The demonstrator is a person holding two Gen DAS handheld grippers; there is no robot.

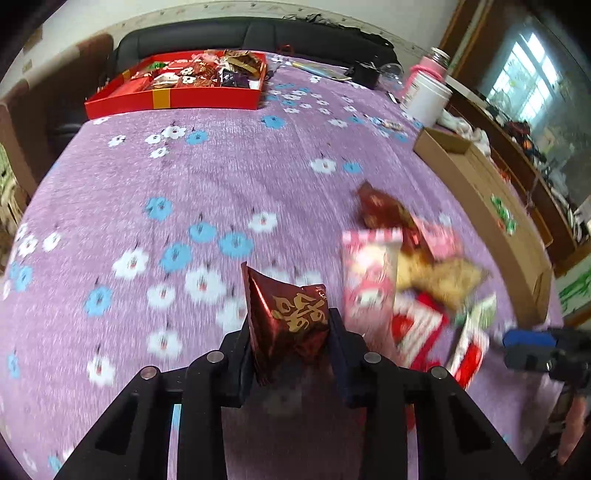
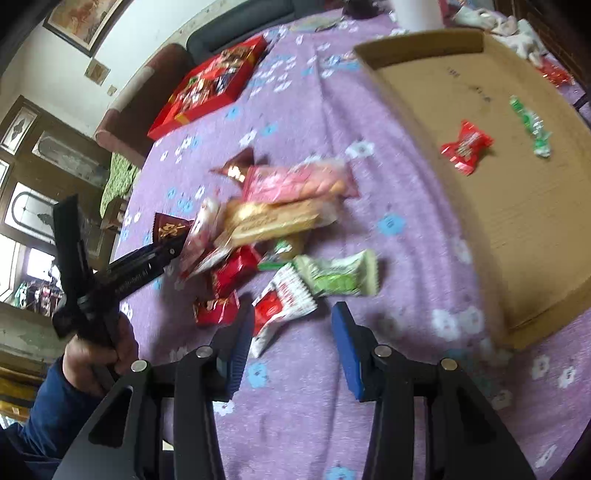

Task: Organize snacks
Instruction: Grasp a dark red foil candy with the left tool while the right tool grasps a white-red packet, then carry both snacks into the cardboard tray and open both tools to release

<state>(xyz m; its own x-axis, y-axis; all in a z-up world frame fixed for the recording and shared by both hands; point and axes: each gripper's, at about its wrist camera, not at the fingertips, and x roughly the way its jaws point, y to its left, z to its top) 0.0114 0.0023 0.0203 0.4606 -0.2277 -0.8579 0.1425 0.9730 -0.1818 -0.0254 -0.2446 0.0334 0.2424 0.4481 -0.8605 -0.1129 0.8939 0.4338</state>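
Observation:
My left gripper (image 1: pixel 290 325) is shut on a dark red snack packet with gold characters (image 1: pixel 291 317), held above the purple flowered cloth; it also shows in the right wrist view (image 2: pixel 170 229). A pile of snack packets (image 2: pixel 280 236) lies mid-table, to the right of the left gripper (image 1: pixel 406 280). My right gripper (image 2: pixel 291 332) is open and empty, just in front of the pile, near a red-and-white packet (image 2: pixel 280 306). A red tray of sorted snacks (image 1: pixel 177 81) stands at the far left. A cardboard box (image 2: pixel 517 206) at right holds a red candy (image 2: pixel 465 146) and a green candy (image 2: pixel 532 125).
A white jar (image 1: pixel 424 96) and a pink bottle (image 1: pixel 428 66) stand at the table's far right. A dark sofa (image 1: pixel 258 35) runs behind the table. The cardboard box's wall (image 1: pixel 480 206) borders the right side.

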